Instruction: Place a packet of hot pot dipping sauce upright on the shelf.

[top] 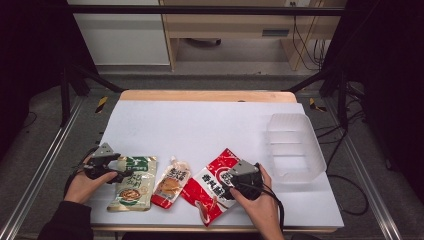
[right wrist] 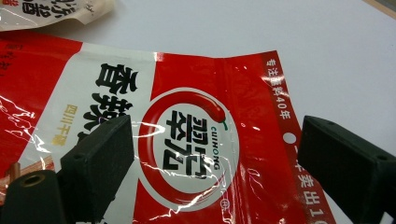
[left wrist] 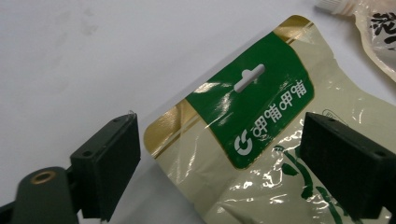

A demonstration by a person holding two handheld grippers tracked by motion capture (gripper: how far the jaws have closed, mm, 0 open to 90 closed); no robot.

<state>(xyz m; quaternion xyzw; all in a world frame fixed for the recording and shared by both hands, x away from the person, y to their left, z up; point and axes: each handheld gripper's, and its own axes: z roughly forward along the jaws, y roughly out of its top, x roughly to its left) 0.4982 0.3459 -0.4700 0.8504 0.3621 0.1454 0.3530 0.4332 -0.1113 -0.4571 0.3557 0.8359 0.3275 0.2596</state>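
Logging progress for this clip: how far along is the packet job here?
Nothing looks done: the clear bin holds no packets. In hand: the left hand-held gripper stands open over the green packet, the right hand-held gripper open over the red packet. Left: gripping these; the small pouch lies untouched.

You work in a lab-like recording bay: a white-topped table [top: 200,125] sits inside a black metal frame [top: 200,9], aluminium rails [top: 40,165] flank it at 9 and 3 o'clock, and loose cables [top: 310,45] trail over the grey floor [top: 210,80] at 1 o'clock.
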